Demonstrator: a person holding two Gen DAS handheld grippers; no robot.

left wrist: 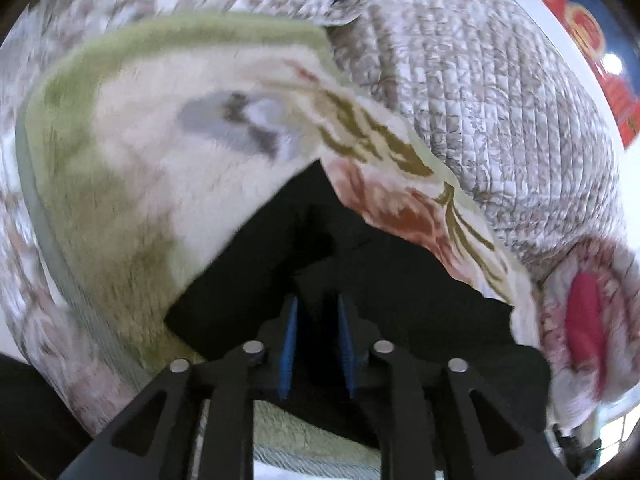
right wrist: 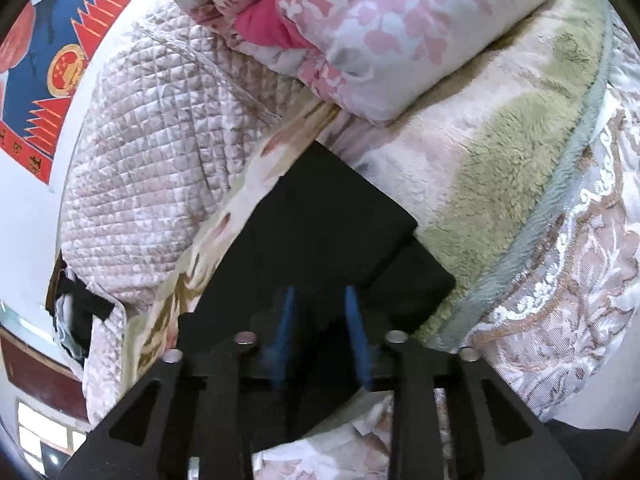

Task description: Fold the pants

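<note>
The black pants (left wrist: 280,240) lie folded on a fleecy cream and green blanket (left wrist: 132,184). My left gripper (left wrist: 318,300) hovers just over them, its blue pads (left wrist: 290,344) apart with only dark cloth showing behind the gap. In the right wrist view the pants (right wrist: 320,220) form a flat stack whose upper layer sits slightly off the lower one. My right gripper (right wrist: 320,290) stands over the near edge of the stack, its blue pads (right wrist: 358,336) clearly apart. I see no cloth pinched by either gripper.
The blanket (right wrist: 500,152) covers a bed. A grey-pink quilted cover (right wrist: 140,160) lies bunched to one side, also the quilted cover (left wrist: 480,100). A folded pink-flowered duvet (right wrist: 380,40) sits beyond the pants. A red and blue poster (right wrist: 48,60) hangs on the white wall.
</note>
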